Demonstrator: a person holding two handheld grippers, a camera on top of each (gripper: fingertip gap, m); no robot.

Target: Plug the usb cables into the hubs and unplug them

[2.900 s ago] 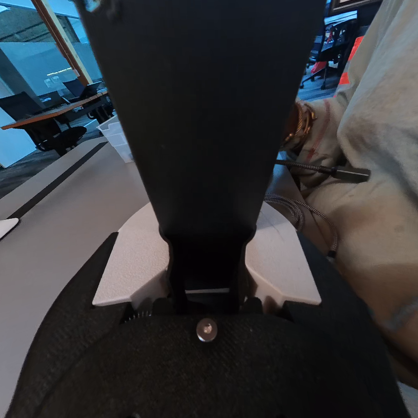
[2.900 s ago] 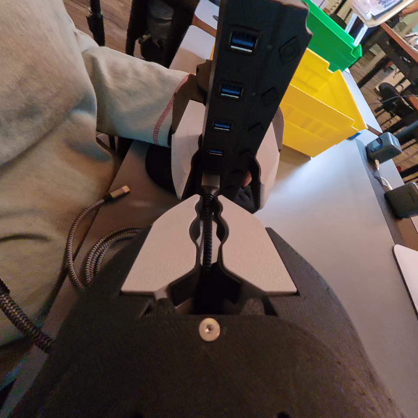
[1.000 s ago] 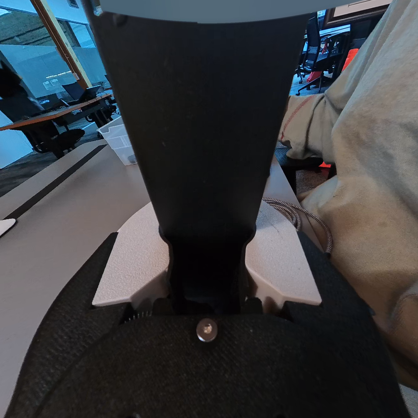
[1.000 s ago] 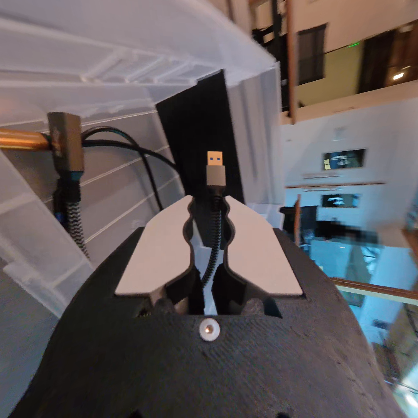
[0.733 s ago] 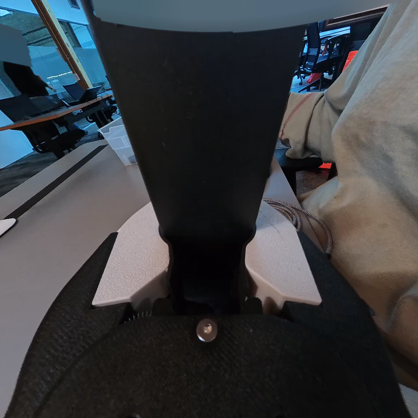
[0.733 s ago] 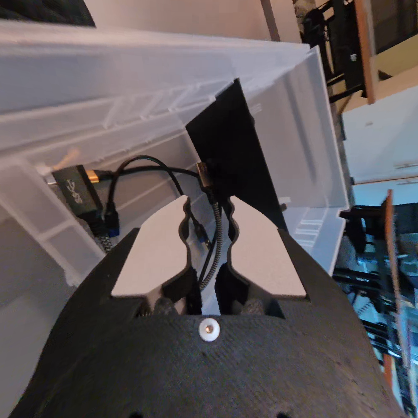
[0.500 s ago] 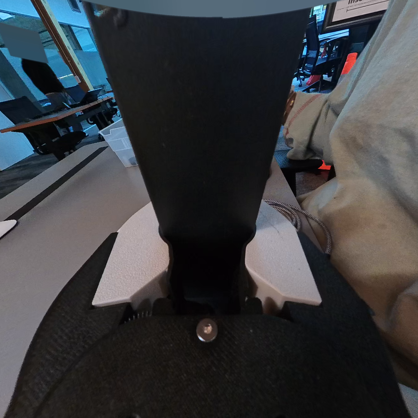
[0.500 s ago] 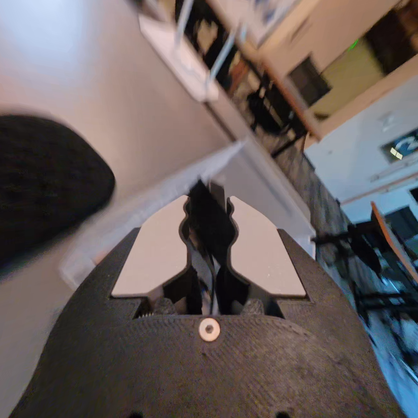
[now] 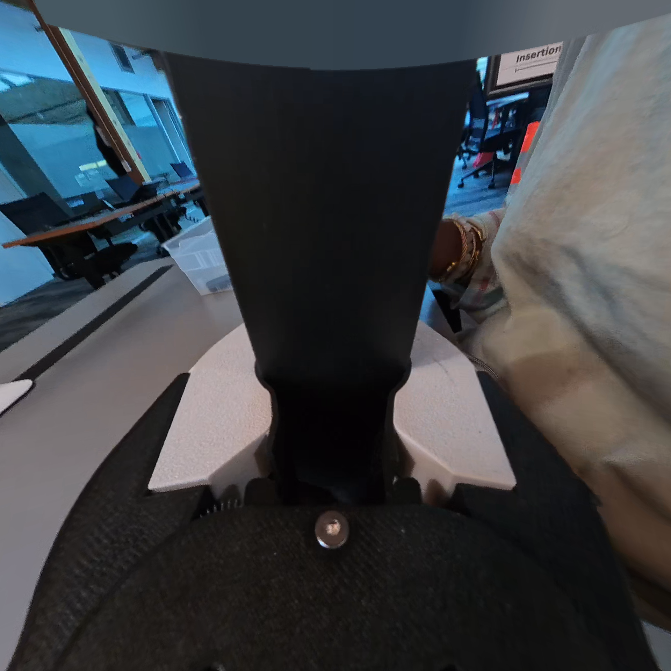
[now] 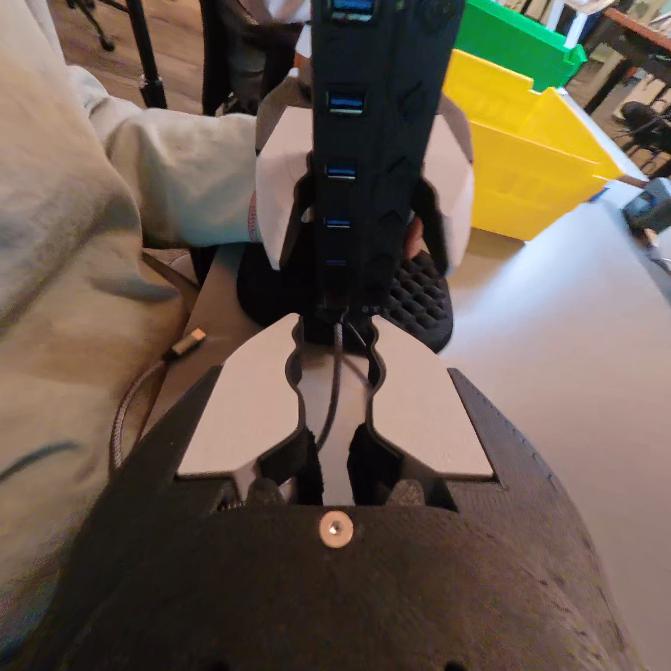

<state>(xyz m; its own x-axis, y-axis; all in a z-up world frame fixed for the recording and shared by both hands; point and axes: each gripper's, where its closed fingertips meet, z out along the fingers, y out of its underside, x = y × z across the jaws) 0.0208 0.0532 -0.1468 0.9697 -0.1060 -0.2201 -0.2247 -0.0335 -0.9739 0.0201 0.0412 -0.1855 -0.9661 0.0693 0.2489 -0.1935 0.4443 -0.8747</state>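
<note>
My left gripper point(image 9: 332, 363) is shut on a black USB hub point(image 9: 326, 203), which stands upright and fills the middle of the left wrist view. In the right wrist view the hub point(image 10: 377, 120) shows a column of blue ports, held by the left gripper's white fingers point(image 10: 283, 196). My right gripper point(image 10: 336, 323) is open just below the hub's lower end. A braided cable point(image 10: 334, 392) runs from that end through the gap between the jaws, not gripped. Another USB plug point(image 10: 188, 341) lies on the table edge to the left, with its braided cable point(image 10: 127, 406).
A yellow bin point(image 10: 526, 156) and a green bin point(image 10: 508, 40) stand behind the hub. A grey device point(image 10: 650, 207) sits at the far right. A clear bin point(image 9: 199, 261) stands on the grey table point(image 9: 90, 381). The person's sleeve point(image 9: 581, 290) is close by. Less than 4 cm separates the two grippers' tips.
My right gripper held an unplugged cable over the clear bin, opened and let it go there, then swung back to the hub. My left gripper kept hold of the hub.
</note>
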